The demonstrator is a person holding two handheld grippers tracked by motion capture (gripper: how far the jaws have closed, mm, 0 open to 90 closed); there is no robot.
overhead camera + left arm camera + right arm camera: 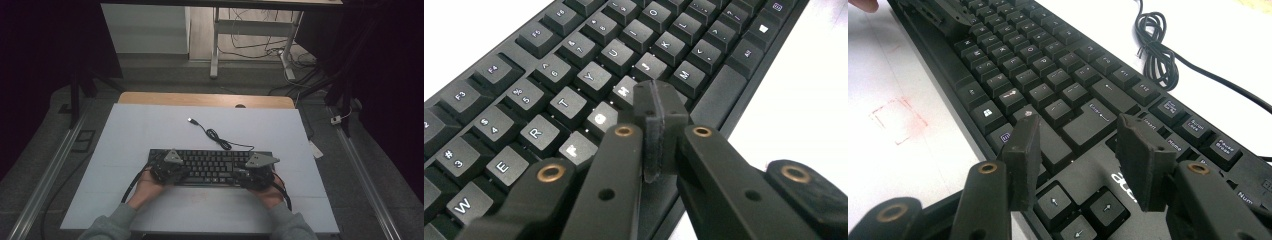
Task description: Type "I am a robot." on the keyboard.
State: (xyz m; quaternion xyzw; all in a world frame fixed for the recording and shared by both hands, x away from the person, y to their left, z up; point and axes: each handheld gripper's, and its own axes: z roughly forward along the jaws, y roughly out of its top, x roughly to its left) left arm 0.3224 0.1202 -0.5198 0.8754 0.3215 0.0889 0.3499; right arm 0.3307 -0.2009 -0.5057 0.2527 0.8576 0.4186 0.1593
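A black keyboard (212,161) lies across the middle of the white board, its cable (218,138) coiled behind it and ending in a loose USB plug (191,120). My left gripper (182,171) rests over the keyboard's left half. In the left gripper view its jaws (659,102) are shut pad to pad with nothing between them, tips just above the keys (574,65) near H. My right gripper (245,175) is at the right half. Its jaws (1078,125) stand open over the Enter key and the keys (1048,65) around it, gripping nothing.
The white board (150,130) covers a wooden table (200,98). A faint red square mark (898,120) is on the board in front of the keyboard. The coiled cable (1155,45) lies behind the keyboard's right part. Desk legs and loose wires (250,45) stand beyond the table.
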